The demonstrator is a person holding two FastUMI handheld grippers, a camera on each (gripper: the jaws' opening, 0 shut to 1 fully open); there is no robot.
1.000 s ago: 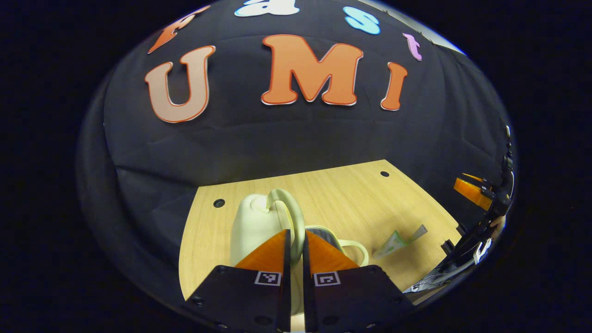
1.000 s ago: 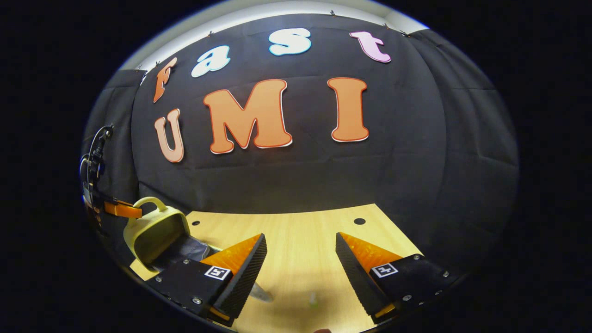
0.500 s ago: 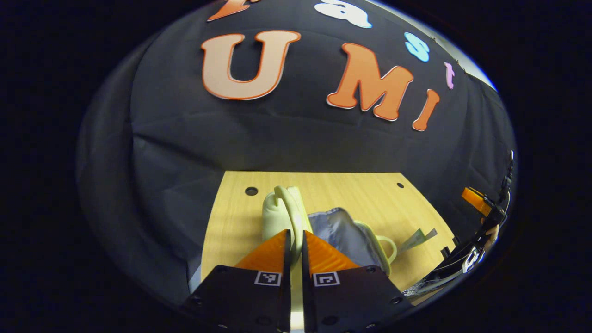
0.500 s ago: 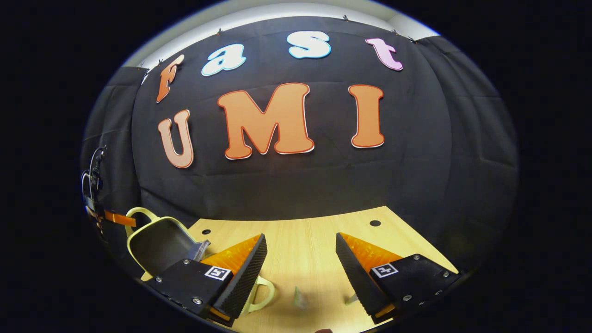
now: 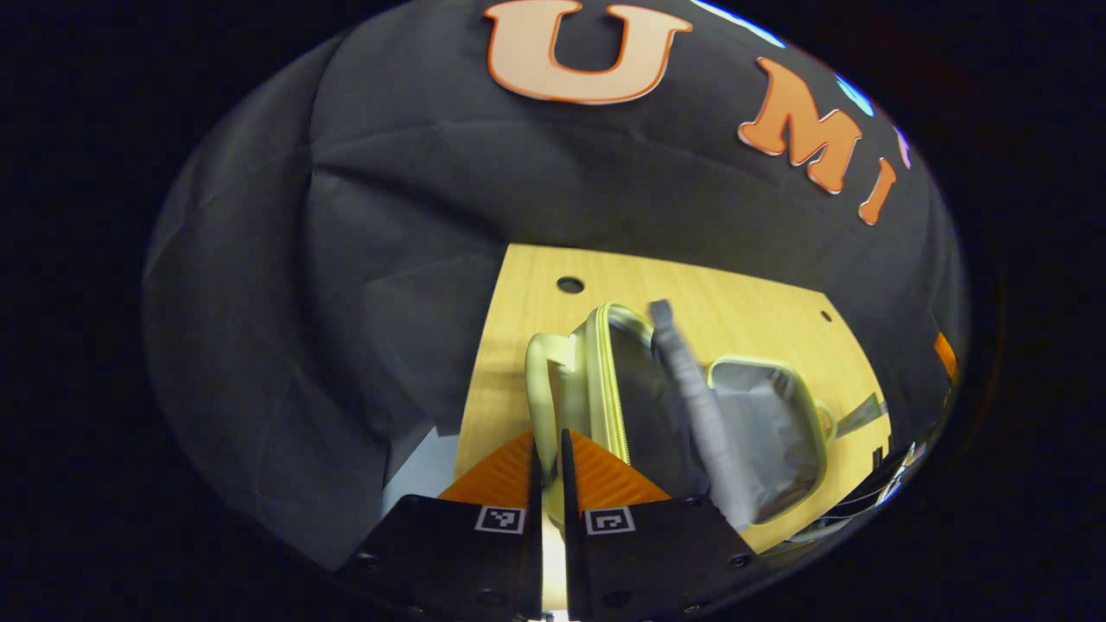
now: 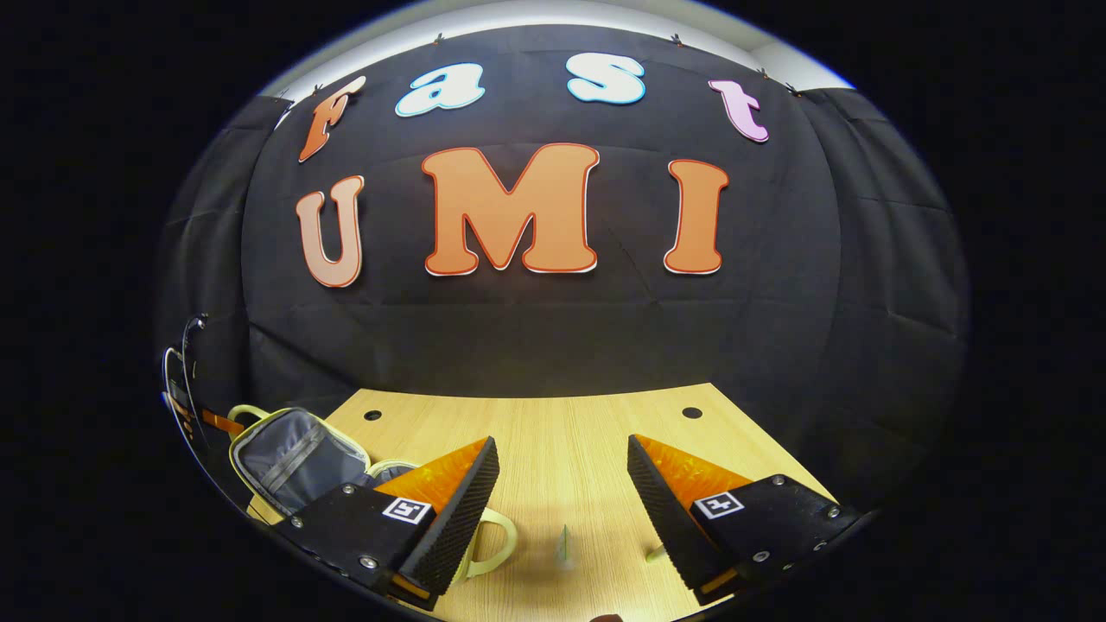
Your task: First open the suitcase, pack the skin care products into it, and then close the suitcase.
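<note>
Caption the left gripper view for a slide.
Left gripper shut on the handle of the suitcase, now lying open on the wooden table.

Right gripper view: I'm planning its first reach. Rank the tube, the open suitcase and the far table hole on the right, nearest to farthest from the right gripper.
1. Tube: on the table between the right gripper's fingers.
2. Suitcase: left, beyond its left finger.
3. Hole: right, by the table's far edge.

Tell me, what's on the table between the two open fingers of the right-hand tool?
In the right gripper view, a small skin care tube lies on the bare wooden table in the right gripper's open gap, touching neither finger.
</note>
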